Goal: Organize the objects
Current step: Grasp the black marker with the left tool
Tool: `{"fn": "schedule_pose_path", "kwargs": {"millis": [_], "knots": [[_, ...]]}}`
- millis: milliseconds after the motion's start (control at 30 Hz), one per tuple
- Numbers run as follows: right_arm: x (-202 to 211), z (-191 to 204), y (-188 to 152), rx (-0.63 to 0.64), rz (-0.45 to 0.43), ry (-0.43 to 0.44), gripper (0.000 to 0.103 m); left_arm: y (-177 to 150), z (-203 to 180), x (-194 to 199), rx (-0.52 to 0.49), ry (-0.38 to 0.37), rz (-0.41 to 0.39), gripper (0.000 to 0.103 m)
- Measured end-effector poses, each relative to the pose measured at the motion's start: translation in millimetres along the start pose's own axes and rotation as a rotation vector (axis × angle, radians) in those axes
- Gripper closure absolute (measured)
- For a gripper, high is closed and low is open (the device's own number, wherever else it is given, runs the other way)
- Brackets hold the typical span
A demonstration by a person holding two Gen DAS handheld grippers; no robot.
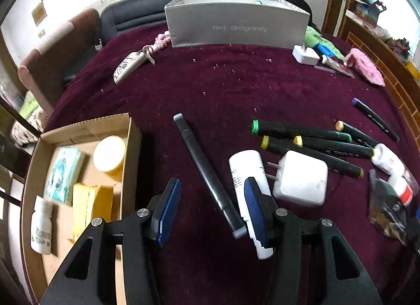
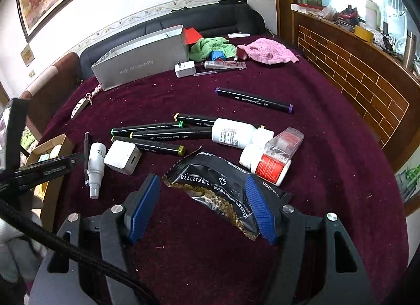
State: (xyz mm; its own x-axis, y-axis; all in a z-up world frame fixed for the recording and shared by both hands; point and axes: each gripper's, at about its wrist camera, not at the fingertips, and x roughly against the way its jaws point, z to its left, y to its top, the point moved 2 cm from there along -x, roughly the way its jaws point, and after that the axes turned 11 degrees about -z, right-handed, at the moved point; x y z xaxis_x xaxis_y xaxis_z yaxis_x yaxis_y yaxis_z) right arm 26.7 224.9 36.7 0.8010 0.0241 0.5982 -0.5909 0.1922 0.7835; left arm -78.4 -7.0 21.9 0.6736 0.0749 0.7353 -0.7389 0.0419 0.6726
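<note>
My left gripper [image 1: 212,180] is open and points down at the dark red cloth. A black marker with grey caps [image 1: 207,174] lies loose between its jaws. A white spray bottle [image 1: 246,166] lies under its right finger, beside a white charger [image 1: 302,181]. At the left stands an open cardboard box [image 1: 131,153] holding a tissue pack, a yellow jar, a yellow packet and a white bottle. My right gripper [image 2: 201,181] is open over a black foil packet [image 2: 210,184] that lies flat; its right finger overlaps the packet and the left pad is clear of it.
Several black markers [image 2: 157,132] lie mid-table, a purple-capped one [image 2: 254,100] farther back. White pill bottles [image 2: 231,134] and a clear plastic box [image 2: 286,142] sit right of the packet. A grey box [image 2: 141,63], small charger, green and pink cloths line the back; a wooden ledge runs on the right.
</note>
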Motion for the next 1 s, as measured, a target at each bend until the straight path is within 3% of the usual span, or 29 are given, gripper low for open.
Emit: {"fn": "schedule_pose_path", "kwargs": {"millis": [100,167,233,267,300,367,500,667,800,867,1000], "knots": [[0,1,0,0.000,0.001,0.004,0.036,5,2,-12,-0.001,0.057,0.005,0.059],[0,2,0,-0.002,0.002,0.008,0.036,4,8,-29,0.009,0.080,0.056,0.059],[0,4,-1,-0.003,0.005,0.012,0.036,0,13,-40,0.034,0.064,0.091,0.059],[0,6,-2,-0.003,0.008,0.015,0.036,0,15,-37,0.049,0.040,0.074,0.065],[0,8,-2,-0.002,0.009,0.017,0.036,-2,14,-35,0.041,0.002,0.074,0.082],[-1,11,-3,0.004,0.010,0.021,0.036,-5,7,-25,-0.023,-0.021,0.059,0.091],[-3,20,-5,0.016,0.022,0.035,0.036,-16,-3,-9,-0.046,-0.080,0.060,0.091],[-6,26,-8,0.018,0.038,0.049,0.036,-12,-5,-12,-0.042,-0.056,0.060,0.090],[-5,31,-9,0.011,0.048,0.058,0.036,-15,-11,-16,-0.067,-0.025,0.014,0.088],[-5,35,-8,0.016,0.051,0.061,0.036,-18,-12,-11,-0.085,-0.058,0.010,0.091],[-4,43,-6,0.023,0.061,0.071,0.036,-28,3,-3,-0.018,-0.148,0.021,0.092]]}}
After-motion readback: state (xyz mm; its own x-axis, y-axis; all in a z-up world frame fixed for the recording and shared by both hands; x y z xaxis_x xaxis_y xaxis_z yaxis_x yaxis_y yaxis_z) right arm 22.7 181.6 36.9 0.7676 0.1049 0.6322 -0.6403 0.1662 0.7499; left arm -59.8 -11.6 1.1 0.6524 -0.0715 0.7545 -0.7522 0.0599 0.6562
